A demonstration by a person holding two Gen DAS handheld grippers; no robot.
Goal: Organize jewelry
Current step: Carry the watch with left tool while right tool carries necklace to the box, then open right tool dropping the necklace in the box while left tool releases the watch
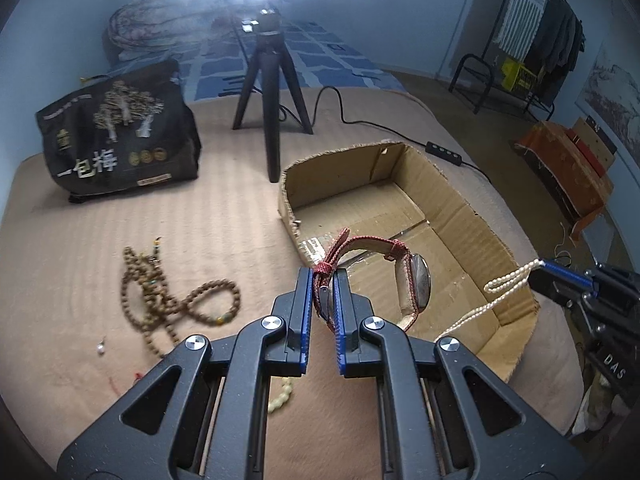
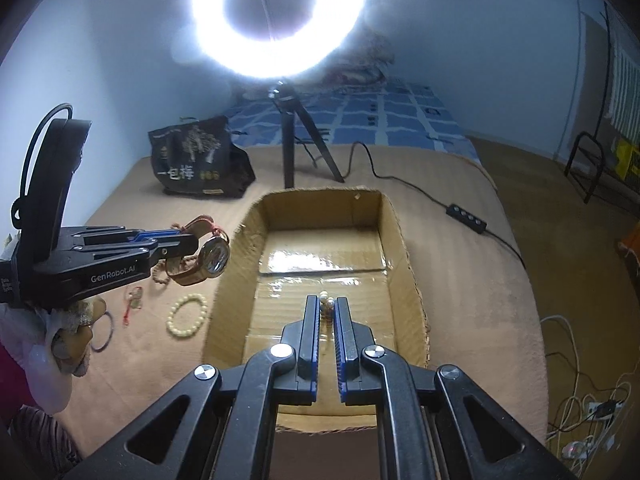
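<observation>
Two closed fingers [image 1: 311,292] pinch a red-strapped watch [image 1: 416,286]; right gripper [image 2: 327,307] apparently clamps pearls [image 1: 508,278].

The left black two-finger gripper with blue pads [image 1: 323,280] is clamped, its jaws nearly together, and reaches level toward the right. The right black two-finger gripper with blue pads [image 2: 327,308] points straight forward, jaws pinched close. A pale gloved left hand [image 2: 60,332] grips the left tool's handle from below.
</observation>
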